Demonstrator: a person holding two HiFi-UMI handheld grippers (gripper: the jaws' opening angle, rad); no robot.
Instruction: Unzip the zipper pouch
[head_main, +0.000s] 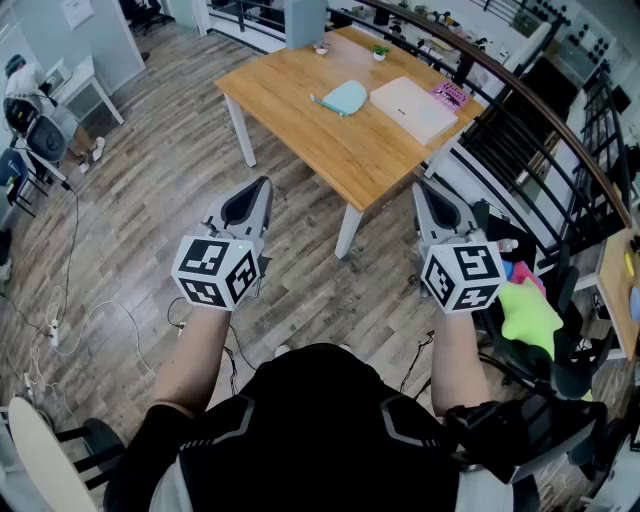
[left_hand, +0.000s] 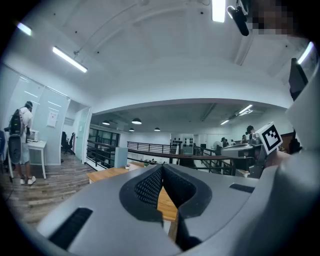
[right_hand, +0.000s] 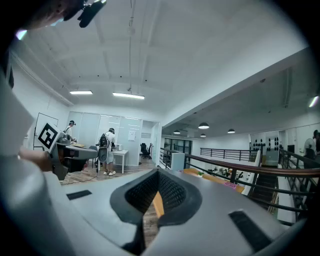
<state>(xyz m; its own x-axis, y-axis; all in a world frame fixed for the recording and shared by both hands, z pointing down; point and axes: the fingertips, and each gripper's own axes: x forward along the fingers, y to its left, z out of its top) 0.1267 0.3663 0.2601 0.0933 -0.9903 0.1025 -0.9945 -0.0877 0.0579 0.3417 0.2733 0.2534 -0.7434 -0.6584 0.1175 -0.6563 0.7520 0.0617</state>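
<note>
You have not started the job yet. The pouch (head_main: 345, 97) lies on the wooden surface (head_main: 290, 105), far ahead of you, just beside a flat white thing (head_main: 412, 107). It is light blue and looks small from here, so you cannot tell if its zipper is shut or part way open.

Your left gripper (head_main: 258, 192) is closed, with nothing between its jaws. Your right gripper (head_main: 425, 195) is closed too, and it holds nothing. Both are up in front of you, over the floor, well apart from the surface and the pouch.

So it looks like all of the work is left to do. You need to walk up to the surface, open the grippers, hold the pouch with one, take the zipper tab with the other, and pull it along.
</note>
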